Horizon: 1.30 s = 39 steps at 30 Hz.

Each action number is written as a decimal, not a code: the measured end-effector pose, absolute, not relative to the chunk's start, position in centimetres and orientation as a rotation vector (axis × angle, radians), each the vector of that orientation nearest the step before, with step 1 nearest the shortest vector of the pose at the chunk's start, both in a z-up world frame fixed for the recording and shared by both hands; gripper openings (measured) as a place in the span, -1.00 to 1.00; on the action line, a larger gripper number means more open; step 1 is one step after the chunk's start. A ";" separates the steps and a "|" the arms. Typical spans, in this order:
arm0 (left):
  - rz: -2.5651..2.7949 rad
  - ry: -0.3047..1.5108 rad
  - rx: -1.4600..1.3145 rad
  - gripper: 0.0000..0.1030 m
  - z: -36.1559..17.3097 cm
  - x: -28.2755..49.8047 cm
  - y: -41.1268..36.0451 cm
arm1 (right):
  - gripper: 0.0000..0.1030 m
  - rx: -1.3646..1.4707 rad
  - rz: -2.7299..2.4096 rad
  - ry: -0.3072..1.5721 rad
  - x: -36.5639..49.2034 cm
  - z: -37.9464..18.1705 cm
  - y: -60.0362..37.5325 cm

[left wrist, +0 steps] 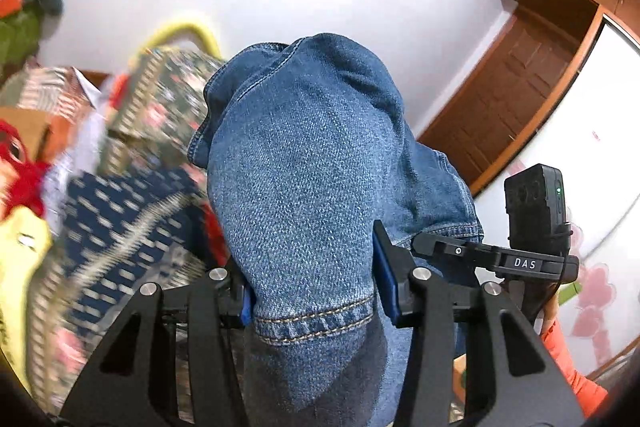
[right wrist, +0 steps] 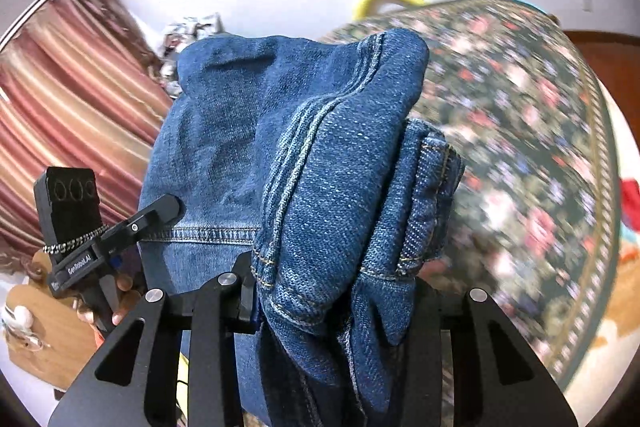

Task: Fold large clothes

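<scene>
Jeans (left wrist: 304, 155), door (left wrist: 516, 83) in left view only

Black left hand-held gripper (left wrist: 312, 291) with silver screws and blue pads, "DAS" label on the right hand-held gripper (left wrist: 524, 263), orange sleeve (left wrist: 572, 371) below it

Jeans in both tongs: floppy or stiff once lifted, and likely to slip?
The jeans probably flop: they bulge and drape over the left tongs. Likely heavy for cloth, given thick bunched layers at the right tongs. Slipping seems unlikely: coarse denim, stitched hems.
</scene>
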<state>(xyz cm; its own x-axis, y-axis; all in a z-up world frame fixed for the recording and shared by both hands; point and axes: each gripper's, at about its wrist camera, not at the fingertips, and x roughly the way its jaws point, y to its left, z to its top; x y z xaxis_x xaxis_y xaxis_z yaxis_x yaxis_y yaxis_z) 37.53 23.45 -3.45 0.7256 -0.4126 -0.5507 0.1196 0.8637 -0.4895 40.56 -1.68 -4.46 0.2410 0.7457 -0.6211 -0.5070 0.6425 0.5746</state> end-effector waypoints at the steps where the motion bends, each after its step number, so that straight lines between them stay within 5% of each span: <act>1: -0.285 0.694 -0.444 -0.09 -3.2 37.4 24.8 | -0.33 0.273 0.887 0.997 40.9 -4.3 -0.1; 8: -0.118 0.715 -0.471 -0.09 -5.9 38.3 33.1 | -0.33 0.237 0.937 1.037 43.5 -7.5 9.3; 15: 0.016 0.881 -0.556 -0.08 -15.2 41.1 39.2 | -0.31 0.171 0.874 1.166 46.0 -15.0 15.7; 21: 0.048 0.898 -0.516 0.17 -20.4 41.7 39.5 | -0.07 0.213 0.831 1.243 47.0 -19.8 14.9; 27: 0.126 0.903 -0.369 0.28 -18.5 40.2 37.1 | 0.01 0.098 0.764 1.222 44.9 -17.2 13.2; 39: 0.179 0.659 -0.101 0.28 -5.4 29.8 29.3 | 0.01 0.012 0.726 0.806 34.8 -2.2 5.5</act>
<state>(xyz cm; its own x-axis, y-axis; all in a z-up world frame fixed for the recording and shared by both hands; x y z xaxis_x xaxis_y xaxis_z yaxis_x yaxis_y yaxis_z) 29.79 29.32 -5.36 0.7760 0.1336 -0.6164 -0.1973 0.9797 -0.0362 34.81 5.48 -2.24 0.4673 0.5963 -0.6528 -0.5872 0.7613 0.2751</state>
